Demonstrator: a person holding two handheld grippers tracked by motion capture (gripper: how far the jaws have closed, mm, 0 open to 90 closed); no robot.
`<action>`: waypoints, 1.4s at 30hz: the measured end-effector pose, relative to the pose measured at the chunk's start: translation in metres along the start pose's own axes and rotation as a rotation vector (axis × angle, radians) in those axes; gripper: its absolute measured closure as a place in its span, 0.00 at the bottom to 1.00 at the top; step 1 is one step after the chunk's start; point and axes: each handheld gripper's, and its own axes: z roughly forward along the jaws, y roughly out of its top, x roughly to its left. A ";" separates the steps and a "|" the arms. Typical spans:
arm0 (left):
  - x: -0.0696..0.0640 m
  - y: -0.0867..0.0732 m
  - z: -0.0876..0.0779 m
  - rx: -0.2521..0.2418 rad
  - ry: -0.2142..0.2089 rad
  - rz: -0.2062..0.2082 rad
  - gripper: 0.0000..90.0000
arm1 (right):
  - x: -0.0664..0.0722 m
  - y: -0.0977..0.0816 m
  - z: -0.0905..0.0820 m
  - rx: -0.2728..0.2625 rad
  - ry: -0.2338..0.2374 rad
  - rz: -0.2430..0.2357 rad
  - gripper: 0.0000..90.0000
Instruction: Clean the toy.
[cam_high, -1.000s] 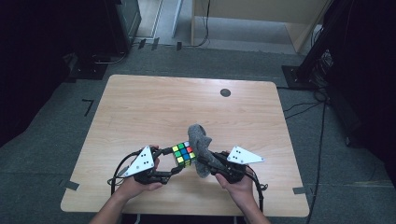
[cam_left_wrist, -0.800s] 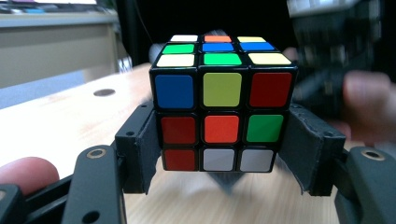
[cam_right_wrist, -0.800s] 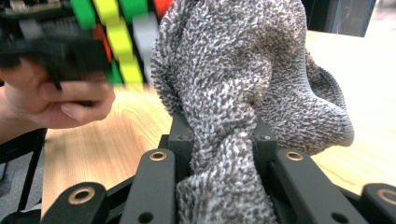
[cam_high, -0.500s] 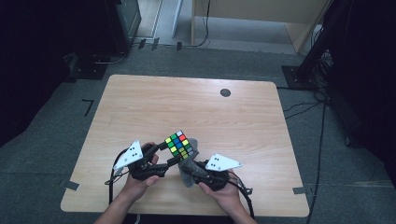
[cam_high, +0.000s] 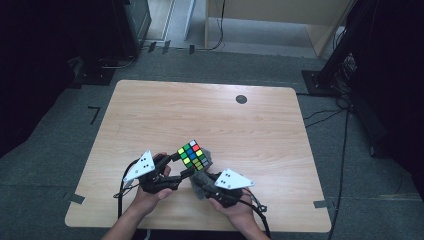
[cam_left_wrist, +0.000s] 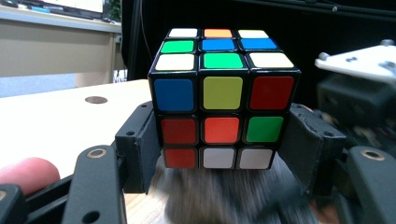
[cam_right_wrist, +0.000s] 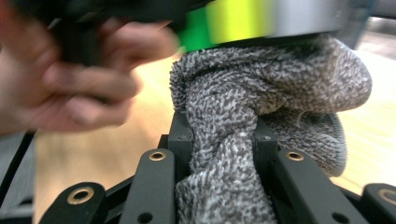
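A colour-puzzle cube (cam_high: 192, 155) is held up off the table, and my left gripper (cam_high: 181, 163) is shut on it. In the left gripper view the two black jaws clamp the cube (cam_left_wrist: 223, 98) by its lower sides. A grey terry cloth (cam_high: 200, 180) sits bunched just under and to the right of the cube. My right gripper (cam_high: 206, 183) is shut on that cloth. The right gripper view has the cloth (cam_right_wrist: 261, 107) squeezed between the jaws, its free end pressed up against the cube's blurred underside (cam_right_wrist: 233, 23). The person's left hand (cam_right_wrist: 70, 79) is beside it.
The wooden table (cam_high: 210, 115) carries a small dark round mark (cam_high: 241, 99) at its far right. Black stands and cables ring the table on the grey floor. Both hands work near the table's front edge.
The cube has been lifted and tilted up to the left. The right gripper with the cloth has moved left and down, from beside the cube to beneath it.
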 end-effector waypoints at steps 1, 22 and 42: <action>0.000 0.000 0.000 0.002 0.005 0.005 0.38 | 0.003 0.000 0.002 0.016 -0.004 -0.018 0.77; 0.002 0.000 -0.001 -0.010 0.009 0.001 0.39 | -0.020 0.007 -0.016 -0.032 -0.174 0.065 0.78; 0.013 -0.001 -0.005 -0.002 0.084 -0.036 0.38 | -0.048 -0.004 -0.012 0.075 -0.379 -0.020 0.36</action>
